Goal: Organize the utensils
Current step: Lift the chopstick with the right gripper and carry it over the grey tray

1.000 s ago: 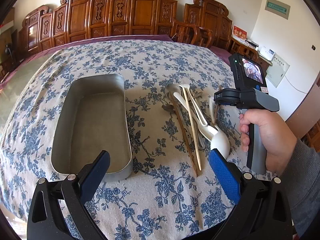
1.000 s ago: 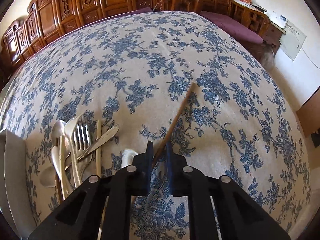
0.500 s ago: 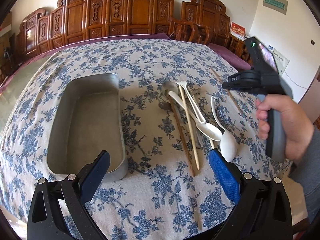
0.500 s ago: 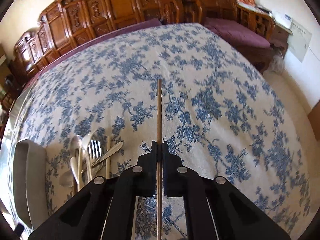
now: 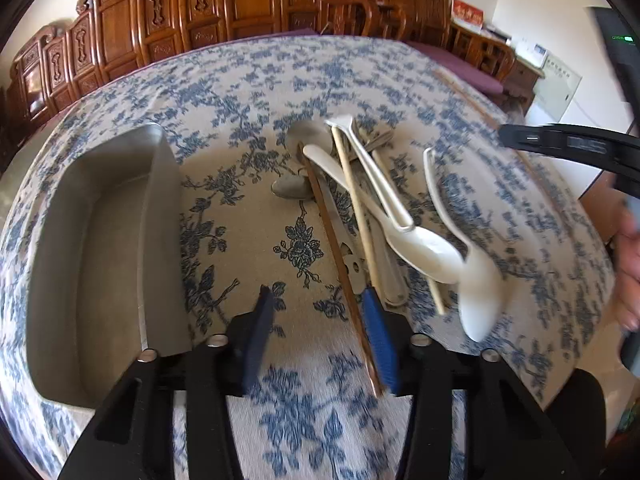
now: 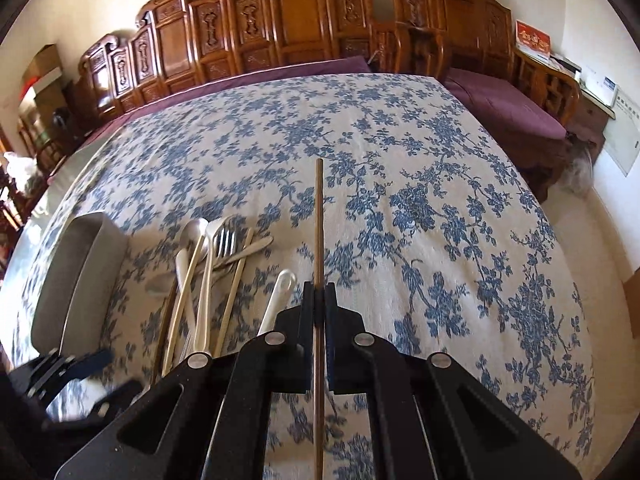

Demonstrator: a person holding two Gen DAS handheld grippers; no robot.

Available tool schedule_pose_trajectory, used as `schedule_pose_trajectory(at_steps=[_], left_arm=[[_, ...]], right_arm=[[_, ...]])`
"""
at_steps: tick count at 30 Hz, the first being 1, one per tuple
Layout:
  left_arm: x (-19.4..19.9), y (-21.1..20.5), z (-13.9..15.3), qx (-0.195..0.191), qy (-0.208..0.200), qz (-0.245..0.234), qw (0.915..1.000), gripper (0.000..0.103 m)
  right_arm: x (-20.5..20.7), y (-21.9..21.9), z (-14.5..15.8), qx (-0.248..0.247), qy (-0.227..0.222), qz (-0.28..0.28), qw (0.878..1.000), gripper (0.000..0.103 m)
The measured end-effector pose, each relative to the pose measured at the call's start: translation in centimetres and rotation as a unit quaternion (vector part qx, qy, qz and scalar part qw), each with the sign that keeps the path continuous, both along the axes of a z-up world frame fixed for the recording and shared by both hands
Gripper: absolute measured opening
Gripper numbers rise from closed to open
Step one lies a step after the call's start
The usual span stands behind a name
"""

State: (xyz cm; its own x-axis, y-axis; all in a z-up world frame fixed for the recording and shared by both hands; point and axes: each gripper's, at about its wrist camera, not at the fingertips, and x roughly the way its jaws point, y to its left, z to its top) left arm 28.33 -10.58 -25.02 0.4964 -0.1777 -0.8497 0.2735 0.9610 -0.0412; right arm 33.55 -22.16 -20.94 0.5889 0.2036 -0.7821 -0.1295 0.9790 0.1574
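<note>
My left gripper (image 5: 316,296) hangs low over the near end of the utensil pile, its jaws closing. A dark brown chopstick (image 5: 328,224) lies between the blue pads against the right pad (image 5: 378,332), with a gap to the left pad. The pile holds white spoons (image 5: 424,244), pale chopsticks (image 5: 356,196), a fork (image 6: 224,240) and metal spoons. My right gripper (image 6: 319,300) is shut on another brown chopstick (image 6: 319,220), held above the cloth and pointing straight ahead. A metal tray (image 5: 100,248) stands empty to the left of the pile.
The blue-flowered tablecloth (image 6: 420,220) covers the whole table, with bare cloth right of the pile. Carved wooden chairs (image 6: 304,20) line the far edge. A person's hand (image 5: 630,260) holds the right gripper at the right of the left wrist view.
My left gripper has dropped toward the pile and its jaws have narrowed around the dark chopstick. My right gripper has lifted its chopstick off the cloth and swung it straight.
</note>
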Motion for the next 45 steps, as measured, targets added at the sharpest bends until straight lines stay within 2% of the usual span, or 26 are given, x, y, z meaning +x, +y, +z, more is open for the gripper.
schedule_pose_trajectory(at_steps=[4,9,10,13,14,17,24,27,35,40,45], left_arm=[[0.8,-0.4,-0.9,0.001,0.015,0.002,0.9999,0.04],[1.4,-0.8,-1.0,0.016,0.016,0.003,0.9997,0.039],[1.4,-0.6,-1.0,0.012,0.019,0.006,0.9997,0.034],[1.6,-0.2,-1.0,0.018,0.027,0.017,0.9993,0.006],[1.6,0.1,-0.9,0.011,0.033,0.017,0.9992,0.005],[1.4,0.8,-0.6,-0.005,0.044,0.025,0.9987,0.004],[0.0,1.5,2.0,0.001,0.003,0.018,0.9998,0.004],[-0.9,2.2,3.8,-0.008,-0.012,0.015,0.9998,0.004],[-2.8,4.9,8.1,-0.015,-0.054,0.012,0.9983,0.004],[-2.9,7.6,9.4,-0.017,-0.065,0.019,0.9975,0.004],[-2.4,10.5,9.1,-0.016,-0.059,0.028,0.9977,0.004]], right_arm=[[-1.4,-0.4,0.2,0.01,-0.007,0.015,1.0,0.006],[-2.6,-0.7,0.3,0.012,-0.017,0.029,0.999,0.006],[-2.8,-0.7,0.3,0.012,-0.018,0.032,0.999,0.006],[-3.1,-0.6,0.2,0.014,-0.017,0.042,0.999,0.006],[-3.3,-0.5,0.2,0.014,-0.016,0.043,0.999,0.006],[-3.7,-0.6,0.5,0.024,-0.012,0.042,0.999,0.006],[-5.3,0.5,3.2,0.012,-0.044,0.055,0.997,0.006],[-5.9,1.2,4.4,0.018,-0.051,0.054,0.997,0.006],[-7.0,4.9,7.1,0.021,-0.074,0.073,0.994,0.006],[-7.3,7.7,8.2,0.027,-0.083,0.086,0.992,0.006],[-7.3,10.3,8.7,0.033,-0.084,0.099,0.991,0.006]])
